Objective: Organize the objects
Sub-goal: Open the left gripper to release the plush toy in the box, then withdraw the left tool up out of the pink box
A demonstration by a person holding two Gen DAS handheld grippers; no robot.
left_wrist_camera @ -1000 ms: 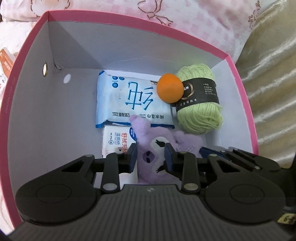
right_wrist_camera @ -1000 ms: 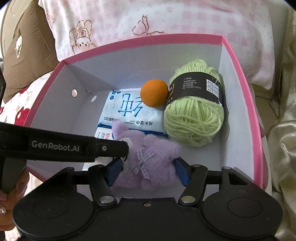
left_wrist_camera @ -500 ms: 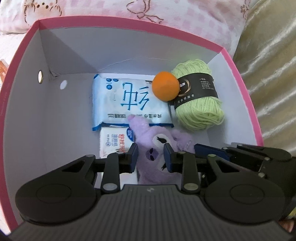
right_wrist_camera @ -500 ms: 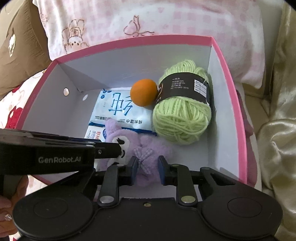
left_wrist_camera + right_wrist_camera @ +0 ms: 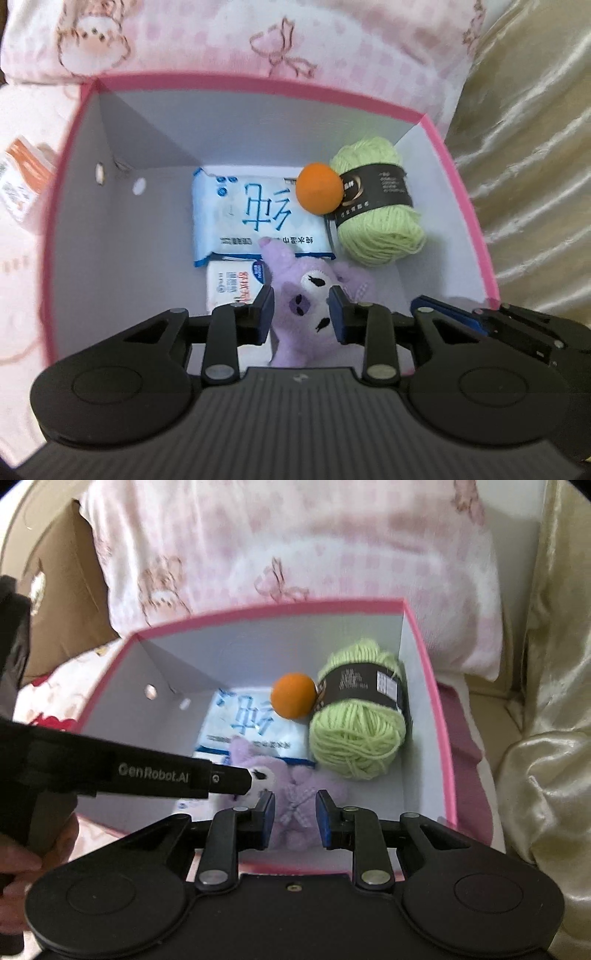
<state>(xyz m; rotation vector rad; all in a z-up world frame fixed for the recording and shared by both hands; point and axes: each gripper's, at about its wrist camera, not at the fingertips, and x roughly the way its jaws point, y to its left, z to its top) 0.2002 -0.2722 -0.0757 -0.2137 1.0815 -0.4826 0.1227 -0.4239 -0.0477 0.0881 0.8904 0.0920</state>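
Underneath: pink patterned bedding (image 5: 207, 40) lies behind and beside the box; cream satin fabric (image 5: 554, 760) to its right.
Box (image 5: 258, 79): pink rim, white inside, holding green yarn (image 5: 380, 218), orange ball (image 5: 319, 188) and wipes packs (image 5: 236, 218).
Plush toy (image 5: 306, 295): purple, near side of the box.
Left hand-held gripper (image 5: 301, 314): clamped on its head.
Right hand-held gripper (image 5: 293, 818): narrow, pinching its body.

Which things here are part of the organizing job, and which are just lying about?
In the job:
- purple plush toy, gripped at the head by the left tool and at the body by the right tool
- pink box
- green yarn, orange ball, two wipe packs inside the box

Lying about:
- pink pillow
- orange packet outside the box
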